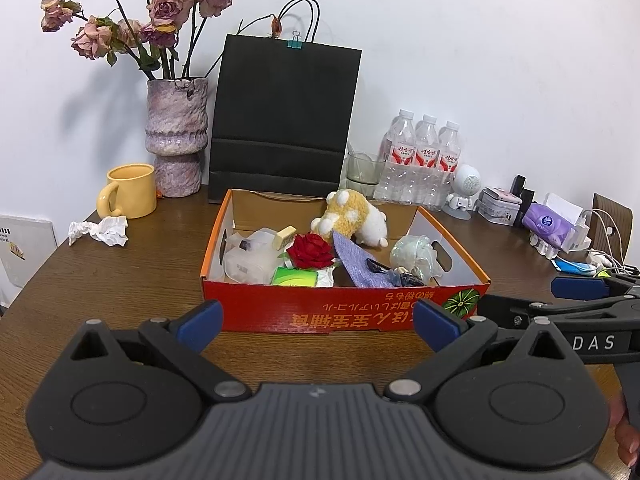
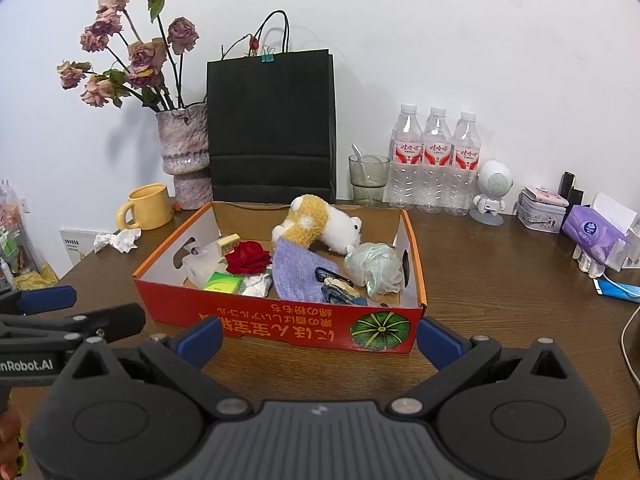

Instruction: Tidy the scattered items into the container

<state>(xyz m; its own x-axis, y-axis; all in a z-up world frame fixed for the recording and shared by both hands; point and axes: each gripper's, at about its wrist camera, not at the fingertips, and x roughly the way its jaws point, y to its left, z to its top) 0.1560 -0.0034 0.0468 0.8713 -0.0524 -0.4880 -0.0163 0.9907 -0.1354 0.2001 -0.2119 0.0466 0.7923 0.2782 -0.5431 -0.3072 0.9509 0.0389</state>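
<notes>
A red cardboard box sits mid-table. It holds a plush toy, a red rose, a purple cloth, a mesh bath sponge, a green packet, a white plastic piece and small dark items. A crumpled tissue lies on the table left of the box. My left gripper and right gripper are open and empty, just in front of the box.
Behind the box stand a yellow mug, a vase of dried roses, a black paper bag, a glass and three water bottles. At right are a white figurine, tins, a purple tissue pack and cables.
</notes>
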